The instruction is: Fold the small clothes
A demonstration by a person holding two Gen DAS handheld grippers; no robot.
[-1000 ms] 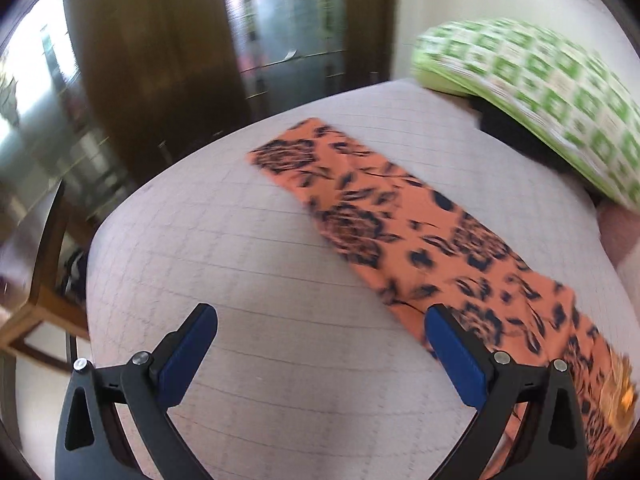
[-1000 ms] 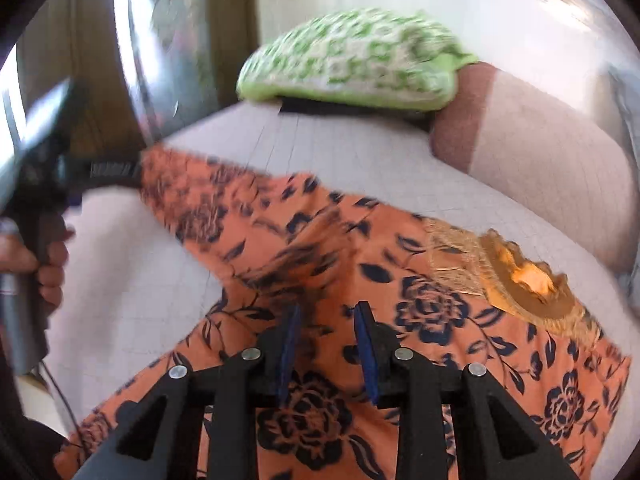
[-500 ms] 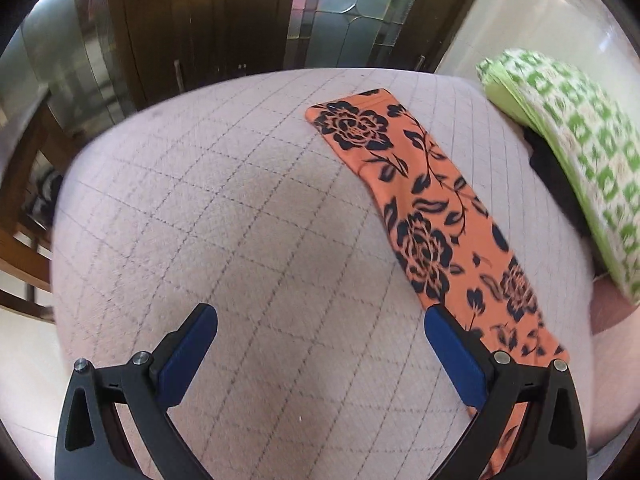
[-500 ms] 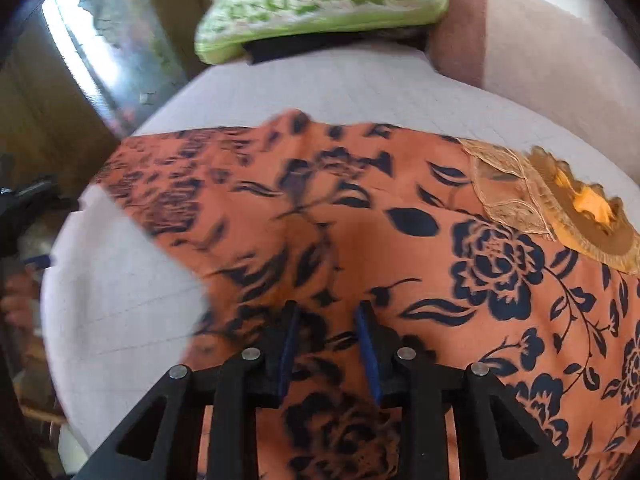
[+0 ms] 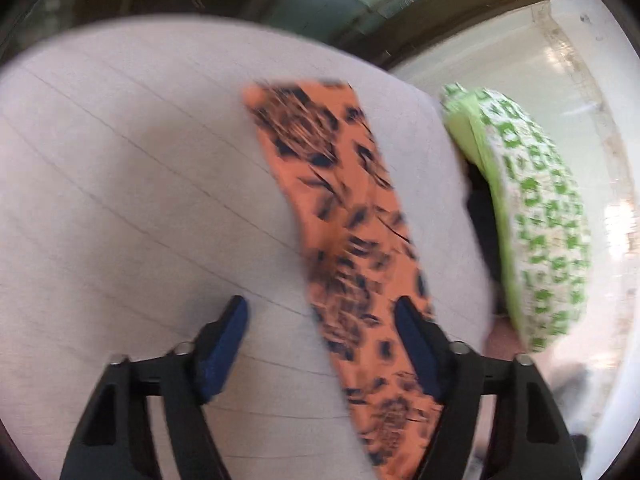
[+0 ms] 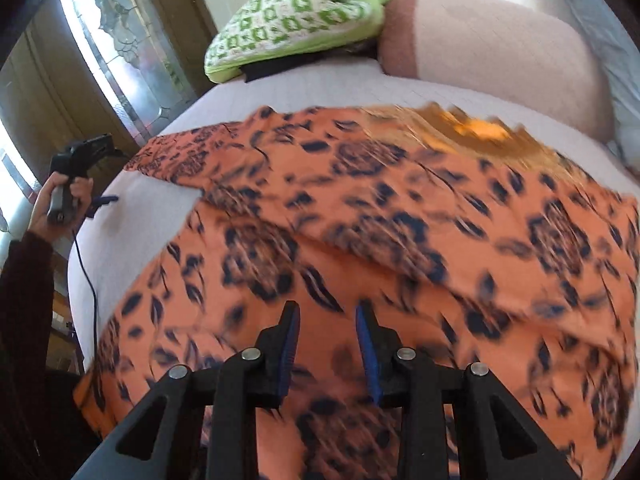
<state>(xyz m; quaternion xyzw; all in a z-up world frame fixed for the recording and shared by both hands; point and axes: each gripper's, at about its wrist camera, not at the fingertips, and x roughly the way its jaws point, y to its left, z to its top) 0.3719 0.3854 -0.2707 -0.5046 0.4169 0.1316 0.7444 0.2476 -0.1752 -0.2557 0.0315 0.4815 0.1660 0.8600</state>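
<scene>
Bed (image 6: pixel 132 216) has a pale sheet with a thin grid of lines. Green-and-white patterned pillow (image 6: pixel 296 16) at its far end, lying on something dark. Beside it a pink bolster (image 6: pixel 492 56) with a brown end. Grey-blue fabric (image 6: pixel 604 36) at the right edge. Behind: dark wood frames holding patterned glass panels (image 6: pixel 128 48), daylight coming through. White wall (image 5: pixel 532 52) past the pillow. Both views are motion-blurred.
</scene>
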